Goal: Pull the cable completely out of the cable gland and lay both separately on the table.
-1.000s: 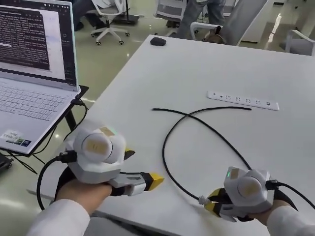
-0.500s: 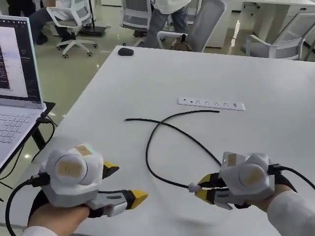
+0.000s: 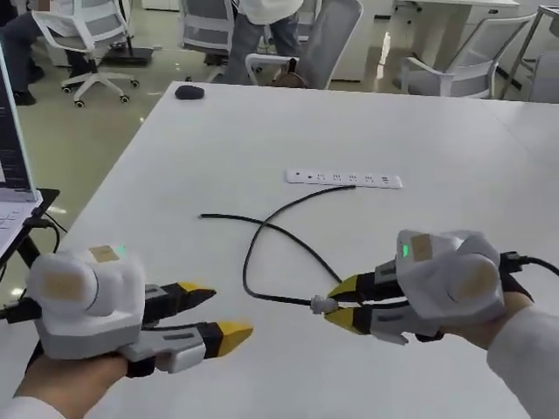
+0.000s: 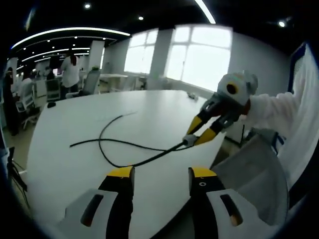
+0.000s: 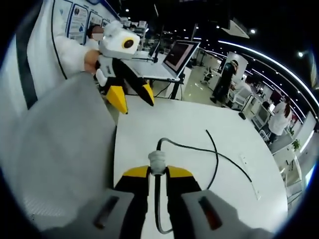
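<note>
A black cable (image 3: pixel 262 229) lies looped on the white table (image 3: pixel 454 157), one free end at the left. Its near end carries a small white cable gland (image 3: pixel 322 304). My right gripper (image 3: pixel 336 303) is shut on the gland, which pokes out past the yellow jaw tips in the right gripper view (image 5: pixel 156 160); the cable (image 5: pixel 209 149) curves away over the table beyond it. My left gripper (image 3: pixel 214 312) is open and holds nothing, off to the left of the gland. In the left gripper view the left gripper (image 4: pixel 162 172) points at the right gripper (image 4: pixel 204 130) and the gland (image 4: pixel 188 142).
A white power strip (image 3: pixel 345 179) lies beyond the cable loop. A black mouse (image 3: pixel 189 92) sits near the far left table edge. A laptop (image 3: pixel 10 166) stands off the table's left side. Office chairs (image 3: pixel 284 44) and people are behind the table.
The camera has swung right. My right gripper has carried the gland end away from the near table edge, toward the power strip, tightening the loop. The left gripper stays open.
</note>
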Motion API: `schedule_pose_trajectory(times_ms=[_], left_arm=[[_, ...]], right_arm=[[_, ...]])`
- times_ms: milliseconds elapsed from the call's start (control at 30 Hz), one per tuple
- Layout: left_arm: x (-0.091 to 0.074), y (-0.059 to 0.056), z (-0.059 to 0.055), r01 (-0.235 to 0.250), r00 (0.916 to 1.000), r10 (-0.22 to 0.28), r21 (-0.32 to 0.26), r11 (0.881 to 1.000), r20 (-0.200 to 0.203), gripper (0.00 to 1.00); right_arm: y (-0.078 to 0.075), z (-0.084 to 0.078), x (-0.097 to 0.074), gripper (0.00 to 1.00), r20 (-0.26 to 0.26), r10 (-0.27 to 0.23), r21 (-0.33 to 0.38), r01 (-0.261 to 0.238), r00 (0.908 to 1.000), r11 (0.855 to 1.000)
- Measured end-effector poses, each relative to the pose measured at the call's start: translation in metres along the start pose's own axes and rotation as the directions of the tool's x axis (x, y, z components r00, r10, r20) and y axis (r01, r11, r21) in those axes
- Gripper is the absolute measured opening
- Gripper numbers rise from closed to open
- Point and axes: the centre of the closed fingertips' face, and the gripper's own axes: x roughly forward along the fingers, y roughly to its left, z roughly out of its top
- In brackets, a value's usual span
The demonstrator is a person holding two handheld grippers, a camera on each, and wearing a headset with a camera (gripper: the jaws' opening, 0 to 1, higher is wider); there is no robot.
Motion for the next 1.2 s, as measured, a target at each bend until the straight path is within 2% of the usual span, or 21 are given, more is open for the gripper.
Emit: schedule_pose_trajectory(times_ms=[100, 167, 200, 300, 400, 500, 600, 667, 800, 867, 900, 1000, 1200], left_arm=[[0.003, -0.007, 0.013, 0.045, 0.9985, -0.045, 0.012, 0.999, 0.031, 0.43], [0.005, -0.017, 0.023, 0.112, 0.9923, -0.113, 0.027, 0.993, 0.052, 0.42], [0.005, -0.026, 0.027, 0.159, 0.9855, -0.161, 0.044, 0.986, 0.052, 0.41], [0.009, -0.041, 0.034, 0.229, 0.9711, -0.234, 0.091, 0.969, 0.048, 0.41], [0.013, -0.049, 0.04, 0.272, 0.9592, -0.278, 0.105, 0.957, 0.05, 0.4], [0.015, -0.059, 0.047, 0.337, 0.9361, -0.345, 0.102, 0.936, 0.07, 0.39], [0.018, -0.068, 0.046, 0.389, 0.9151, -0.397, 0.106, 0.915, 0.069, 0.36], [0.018, -0.073, 0.047, 0.407, 0.9063, -0.415, 0.104, 0.907, 0.078, 0.36], [0.016, -0.086, 0.051, 0.449, 0.8833, -0.459, 0.105, 0.887, 0.095, 0.34], [0.016, -0.09, 0.052, 0.461, 0.877, -0.471, 0.105, 0.881, 0.096, 0.29], [0.015, -0.093, 0.052, 0.477, 0.8691, -0.486, 0.104, 0.873, 0.092, 0.28], [0.015, -0.095, 0.054, 0.483, 0.8644, -0.493, 0.108, 0.869, 0.099, 0.27], [0.013, -0.102, 0.055, 0.51, 0.8477, -0.52, 0.107, 0.853, 0.105, 0.22]], right_arm=[[0.002, 0.009, -0.006, 0.11, 0.027, 0.004, -0.013, -0.003, 0.9996, 1.0], [0.004, 0.014, -0.01, 0.11, 0.038, 0.004, -0.036, -0.002, 0.9993, 0.999], [0.005, 0.017, -0.012, 0.11, 0.047, 0.002, -0.05, 0.0, 0.9989, 0.999], [0.009, 0.026, -0.018, 0.11, 0.079, 0.006, -0.078, 0.0, 0.9968, 0.997], [0.013, 0.034, -0.024, 0.1, 0.11, 0.016, -0.096, -0.006, 0.9938, 0.995], [0.017, 0.04, -0.03, 0.1, 0.131, 0.016, -0.12, -0.001, 0.9912, 0.993], [0.021, 0.045, -0.036, 0.1, 0.153, 0.024, -0.142, -0.003, 0.988, 0.99], [0.024, 0.048, -0.04, 0.11, 0.167, 0.024, -0.158, 0.002, 0.9857, 0.987], [0.028, 0.056, -0.045, 0.11, 0.192, 0.029, -0.183, 0.007, 0.9809, 0.983], [0.03, 0.059, -0.047, 0.11, 0.206, 0.03, -0.188, 0.01, 0.978, 0.982], [0.031, 0.061, -0.049, 0.11, 0.217, 0.037, -0.191, 0.006, 0.9755, 0.982], [0.036, 0.066, -0.052, 0.11, 0.242, 0.055, -0.203, -0.004, 0.9687, 0.979], [0.039, 0.071, -0.056, 0.11, 0.272, 0.059, -0.217, 0.001, 0.9603, 0.976]])
